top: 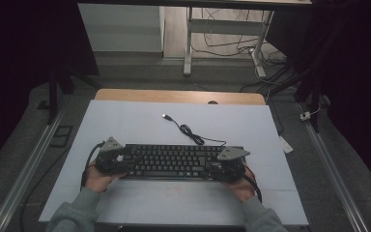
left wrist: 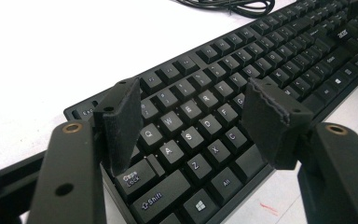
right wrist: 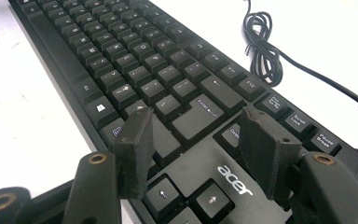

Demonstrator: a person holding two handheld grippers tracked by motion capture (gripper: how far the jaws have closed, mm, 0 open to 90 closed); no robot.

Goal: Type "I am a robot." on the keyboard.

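Note:
A black keyboard (top: 174, 162) lies flat on the white tabletop (top: 125, 121), near the front. Its cable (top: 191, 133) coils behind it and ends in a loose USB plug (top: 165, 116). My left gripper (top: 124, 163) is at the keyboard's left end. In the left gripper view it (left wrist: 193, 91) is open, jaws astride the Q, W, A, S keys (left wrist: 186, 135). My right gripper (top: 213, 169) is at the right end. In the right gripper view it (right wrist: 196, 119) is open over the Enter key (right wrist: 200, 114) and the logo (right wrist: 235, 179). The coiled cable (right wrist: 261, 51) lies beyond.
The wooden table edge (top: 178, 95) runs behind the white top. Past it stand white desk legs (top: 188, 53) amid floor cables. Metal rails (top: 331, 169) run along the floor on both sides. Bare white surface (top: 125, 121) lies behind the keyboard.

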